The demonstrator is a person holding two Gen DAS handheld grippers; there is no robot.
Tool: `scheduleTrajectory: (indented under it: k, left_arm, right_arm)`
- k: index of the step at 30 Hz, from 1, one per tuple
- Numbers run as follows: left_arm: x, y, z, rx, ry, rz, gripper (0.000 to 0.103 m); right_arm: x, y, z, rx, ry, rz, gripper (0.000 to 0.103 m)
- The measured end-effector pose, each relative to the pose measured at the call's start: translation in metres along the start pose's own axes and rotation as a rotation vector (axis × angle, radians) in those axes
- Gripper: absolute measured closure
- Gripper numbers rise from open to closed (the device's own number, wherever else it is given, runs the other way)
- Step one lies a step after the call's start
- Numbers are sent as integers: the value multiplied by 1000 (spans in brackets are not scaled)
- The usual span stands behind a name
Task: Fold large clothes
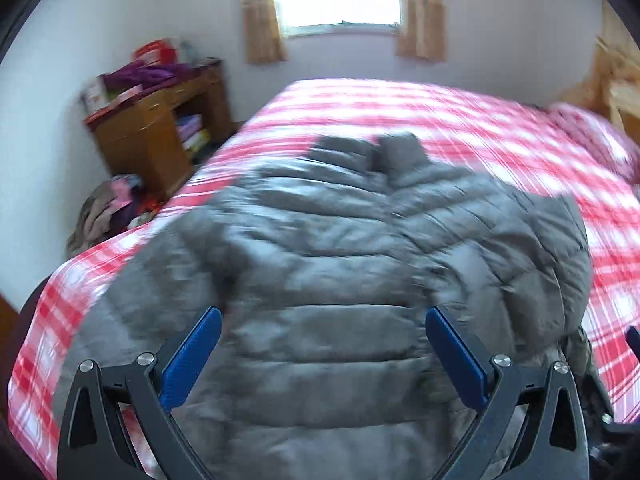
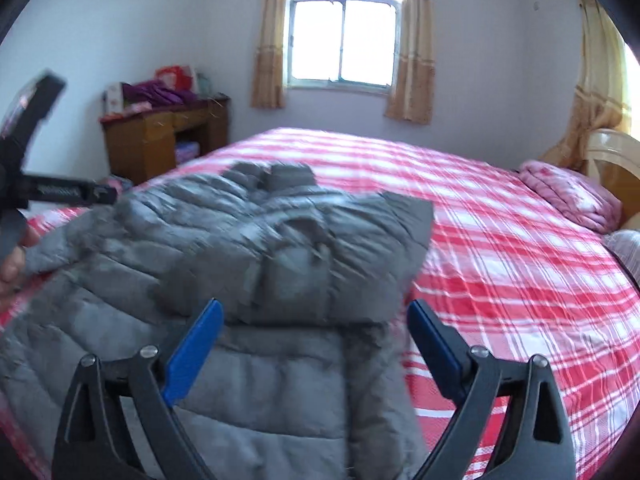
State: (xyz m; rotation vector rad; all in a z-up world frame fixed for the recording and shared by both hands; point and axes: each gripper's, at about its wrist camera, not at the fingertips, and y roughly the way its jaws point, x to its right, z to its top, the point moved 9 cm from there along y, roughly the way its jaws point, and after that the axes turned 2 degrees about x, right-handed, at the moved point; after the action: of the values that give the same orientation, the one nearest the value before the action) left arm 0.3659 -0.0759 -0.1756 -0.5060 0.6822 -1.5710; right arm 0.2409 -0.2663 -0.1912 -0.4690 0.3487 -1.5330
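Right wrist view: my right gripper (image 2: 314,344) stood wide, empty, jacket (image 2: 248,264) at twelve o'clock on the bed (image 2: 520,280) (left gripper (image 1: 322,354) also agape). Sleeves seemed folded; next, I judged, grip the hem.

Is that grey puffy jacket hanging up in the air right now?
No, the grey jacket lies on the red checked bedspread, and the right gripper stands open above it.

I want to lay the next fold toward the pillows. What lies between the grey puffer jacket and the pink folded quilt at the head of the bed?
Only bare checked bedsheet; the right wrist view shows nothing between jacket and quilt.
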Motion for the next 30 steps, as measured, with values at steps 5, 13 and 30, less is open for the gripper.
scheduleTrajectory:
  k: [5, 13, 30]
  left_arm:
    - [54, 50, -4, -84, 29, -94, 1]
    - [93, 73, -9, -121, 66, -186, 90]
    - [-27, 63, -19, -36, 121, 103, 83]
  right_arm:
    - [41, 40, -42, -131, 66, -101, 8]
    - [76, 51, -69, -219, 223, -71, 8]
    - [79, 55, -77, -235, 272, -40, 6]
